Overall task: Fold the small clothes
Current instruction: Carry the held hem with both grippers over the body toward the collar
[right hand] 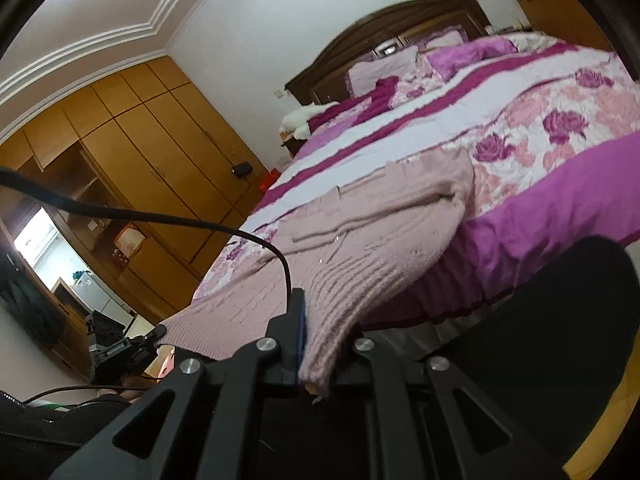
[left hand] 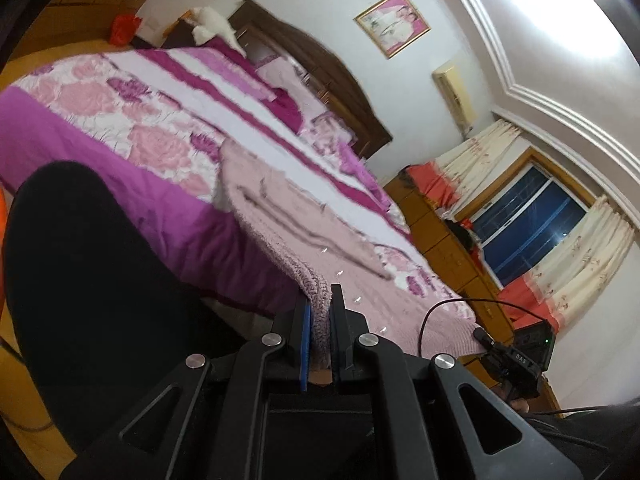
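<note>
Left wrist view. Left gripper (left hand: 320, 300) at bottom centre of the frame, clamped on a corner of the pink sweater (left hand: 288, 216), knit bunched between the blue-faced finger (left hand: 306, 344) and its black partner. Rolled to one side, so the room leans: bed sloping from upper left to lower right. Pointing slightly downward toward the bed (left hand: 72, 132). Sweater stretched from the clamp up and out over the flowered quilt near the frame's middle, its near edge lifted off the mattress. Dark rounded shape (left hand: 92, 272) filling the lower left, too close to identify. Right gripper (left hand: 516, 356) at lower right, with a cable looping above it and the sweater's other corner running to it. Window (left hand: 532, 224) with curtains at right.

Right wrist view. Right gripper (right hand: 316, 320) at bottom centre, pinched shut on the sweater (right hand: 360, 232), ribbed hem draped over and hiding the right-hand finger, tail hanging below the clamp. Tilted too, bed (right hand: 560, 216) rising toward upper right. Sweater spread from the clamp across the quilt at centre. Left gripper (right hand: 120, 348) at lower left, touching the far corner. Wooden wardrobe (right hand: 132, 148) at left.
</note>
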The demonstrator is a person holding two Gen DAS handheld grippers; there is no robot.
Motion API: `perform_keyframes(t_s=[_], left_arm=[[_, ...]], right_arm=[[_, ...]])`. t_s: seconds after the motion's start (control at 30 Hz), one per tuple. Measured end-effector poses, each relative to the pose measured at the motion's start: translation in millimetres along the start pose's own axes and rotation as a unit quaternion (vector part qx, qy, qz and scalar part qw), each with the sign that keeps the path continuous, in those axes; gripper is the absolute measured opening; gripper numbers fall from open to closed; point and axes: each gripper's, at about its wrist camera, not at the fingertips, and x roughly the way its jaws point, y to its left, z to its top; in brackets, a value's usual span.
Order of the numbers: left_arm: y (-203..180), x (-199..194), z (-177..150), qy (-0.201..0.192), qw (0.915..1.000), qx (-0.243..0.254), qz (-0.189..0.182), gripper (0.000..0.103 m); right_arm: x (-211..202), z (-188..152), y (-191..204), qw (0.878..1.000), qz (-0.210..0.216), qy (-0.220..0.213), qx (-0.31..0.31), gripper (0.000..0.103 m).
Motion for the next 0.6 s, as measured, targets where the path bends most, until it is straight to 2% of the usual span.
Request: perform_keyframes(t_s=[0.23, 0.33, 0.4, 0.47, 0.6], left_arm=[[-9, -13, -1, -0.016, 0.9998, 0.01, -0.008, 0.0], [-11, -11, -3, -0.015, 0.9998, 0.014, -0.004, 0.0], [-9, -10, -3, -0.015, 0.9998, 0.01, -0.004, 0.0], [-7, -9, -2, -0.016, 0.9998, 0.006, -0.003, 0.0], [-6, -10, -2, -0.021, 0.9998, 0.003, 0.001, 0.0]], right_arm=[[-21, 2, 17, 0.999, 0.005, -0.027, -0.016, 0.008], [-17, -1, 19, 0.999, -0.012, -0.03, -0.03, 0.007], [-11, -3, 15, 0.999, -0.018, -0.027, -0.018, 0.007], [-7, -3, 8, 1.0, -0.002, -0.024, 0.007, 0.007], [-6, -2, 5, 0.999, 0.005, -0.032, 0.011, 0.007]])
